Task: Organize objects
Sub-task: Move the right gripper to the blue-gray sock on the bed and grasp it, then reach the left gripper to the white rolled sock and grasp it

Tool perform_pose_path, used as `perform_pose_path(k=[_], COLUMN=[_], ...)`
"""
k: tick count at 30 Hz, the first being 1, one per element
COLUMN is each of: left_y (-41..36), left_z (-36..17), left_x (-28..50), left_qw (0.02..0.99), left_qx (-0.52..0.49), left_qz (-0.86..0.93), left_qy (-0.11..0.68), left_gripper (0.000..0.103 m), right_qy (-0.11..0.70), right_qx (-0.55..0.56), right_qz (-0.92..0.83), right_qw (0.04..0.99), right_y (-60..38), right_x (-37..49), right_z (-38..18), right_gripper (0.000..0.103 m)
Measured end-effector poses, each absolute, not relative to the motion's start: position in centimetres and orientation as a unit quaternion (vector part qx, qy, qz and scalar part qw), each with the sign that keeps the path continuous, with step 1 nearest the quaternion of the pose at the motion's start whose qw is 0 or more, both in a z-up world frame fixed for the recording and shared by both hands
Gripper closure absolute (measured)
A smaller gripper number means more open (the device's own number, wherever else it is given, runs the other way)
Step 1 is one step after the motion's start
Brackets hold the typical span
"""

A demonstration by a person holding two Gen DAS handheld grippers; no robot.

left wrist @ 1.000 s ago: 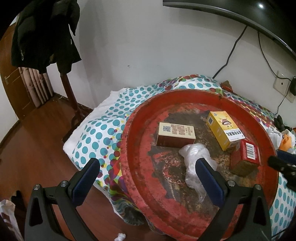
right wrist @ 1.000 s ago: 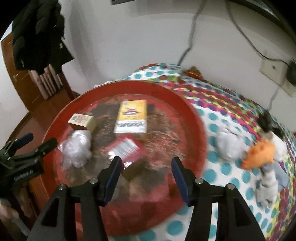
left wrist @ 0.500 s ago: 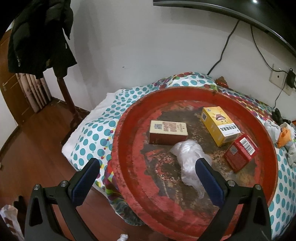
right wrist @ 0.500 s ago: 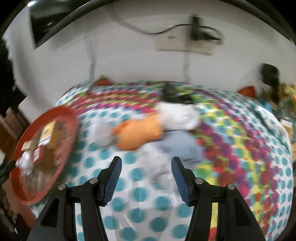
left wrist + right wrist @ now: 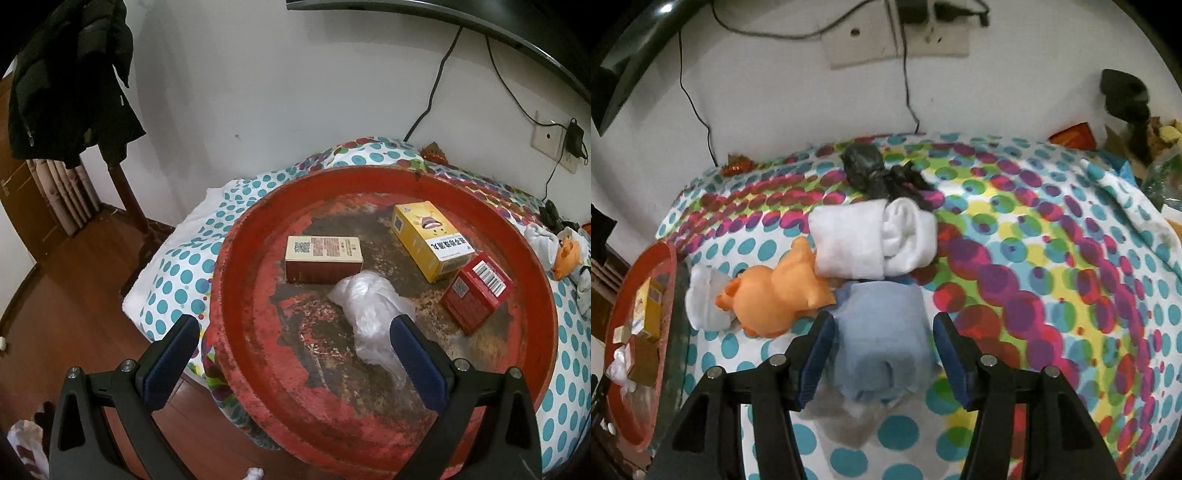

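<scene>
A worn round red tray [image 5: 251, 369] sits on the dotted cloth and holds a cream and brown box [image 5: 323, 258], a yellow box [image 5: 430, 240], a red box [image 5: 476, 297] and a crumpled clear plastic bag [image 5: 373, 314]. My left gripper [image 5: 291, 365] is open over the tray's near edge, empty. In the right wrist view my right gripper [image 5: 882, 363] is open, with a rolled light blue cloth [image 5: 882, 332] between its fingers. An orange soft toy [image 5: 775, 295], a rolled white cloth [image 5: 871, 243] and a black bag [image 5: 871, 173] lie beyond it.
The tray shows at the left edge of the right wrist view [image 5: 624, 369]. A wall with a socket [image 5: 897, 40] and cables stands behind the table. A dark coat [image 5: 70, 81] hangs on a stand at the left, over wooden floor [image 5: 55, 295]. Clutter lies at the far right [image 5: 1145, 140].
My right gripper has swung right, away from the tray, and now sits over the light blue cloth. My left gripper has drawn back slightly from the tray.
</scene>
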State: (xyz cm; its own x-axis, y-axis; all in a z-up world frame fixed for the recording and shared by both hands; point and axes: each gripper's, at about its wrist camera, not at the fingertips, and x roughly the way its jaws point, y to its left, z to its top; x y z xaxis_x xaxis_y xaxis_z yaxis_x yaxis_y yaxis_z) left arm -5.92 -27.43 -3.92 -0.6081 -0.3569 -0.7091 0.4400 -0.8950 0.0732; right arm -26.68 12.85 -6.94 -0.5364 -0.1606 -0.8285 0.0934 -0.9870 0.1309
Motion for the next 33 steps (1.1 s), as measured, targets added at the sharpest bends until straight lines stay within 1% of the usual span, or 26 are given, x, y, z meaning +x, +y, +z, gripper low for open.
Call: perform_pose_path(k=[8, 10, 11, 12, 13, 19, 20, 23, 27, 31, 33], left_y=[-27.1, -26.9, -26.7, -26.6, -26.5, -25.8, -25.6, -25.1, -23.7, -22.0, -20.4], left_z=[-4.1, -3.8, -3.7, -3.6, -3.5, -3.4, -3.4, -3.5, -3.1, -2.2, -1.2], left_x=[-6.1, -6.0, -5.9, -5.9, -5.8, -5.9, -5.9, -6.1, -6.1, -6.2, -6.3], left_qw=[0.225, 0.226, 0.224, 0.224, 0.224, 0.218, 0.217, 0.208, 0.204, 0.18, 0.171], left_qx=[0.382, 0.375, 0.372, 0.37, 0.369, 0.367, 0.366, 0.368, 0.359, 0.36, 0.356], left_qz=[-0.895, -0.898, -0.9, -0.901, -0.901, -0.904, -0.905, -0.906, -0.911, -0.915, -0.919], left_qy=[0.045, 0.042, 0.041, 0.041, 0.04, 0.031, 0.03, 0.022, -0.003, -0.003, -0.015], left_gripper=[0.0, 0.0, 0.0, 0.0, 0.0, 0.0, 0.0, 0.0, 0.0, 0.0, 0.0], right_qy=[-0.046, -0.047, -0.043, -0.039, -0.033, -0.004, -0.005, 0.004, 0.012, 0.019, 0.027], right_qx=[0.488, 0.484, 0.479, 0.476, 0.473, 0.438, 0.432, 0.427, 0.419, 0.416, 0.414], right_qz=[-0.866, -0.867, -0.87, -0.871, -0.874, -0.896, -0.9, -0.904, -0.908, -0.909, -0.91], right_qw=[0.103, 0.11, 0.11, 0.112, 0.111, 0.077, 0.055, 0.028, -0.004, -0.013, -0.011], right_y=[11.9, 11.8, 11.9, 11.7, 11.6, 13.2, 13.9, 15.9, 18.5, 20.2, 20.5], right_x=[-27.2, -26.9, -26.7, -26.7, -26.6, -25.2, -25.0, -24.6, -24.2, -24.2, -24.1], right_z=[-8.3, -8.3, -8.1, -8.1, -8.1, -7.7, -7.6, -7.7, -7.9, -8.1, -8.2], right_gripper=[0.046, 0.06, 0.062, 0.071, 0.075, 0.077, 0.077, 0.077, 0.077, 0.077, 0.077])
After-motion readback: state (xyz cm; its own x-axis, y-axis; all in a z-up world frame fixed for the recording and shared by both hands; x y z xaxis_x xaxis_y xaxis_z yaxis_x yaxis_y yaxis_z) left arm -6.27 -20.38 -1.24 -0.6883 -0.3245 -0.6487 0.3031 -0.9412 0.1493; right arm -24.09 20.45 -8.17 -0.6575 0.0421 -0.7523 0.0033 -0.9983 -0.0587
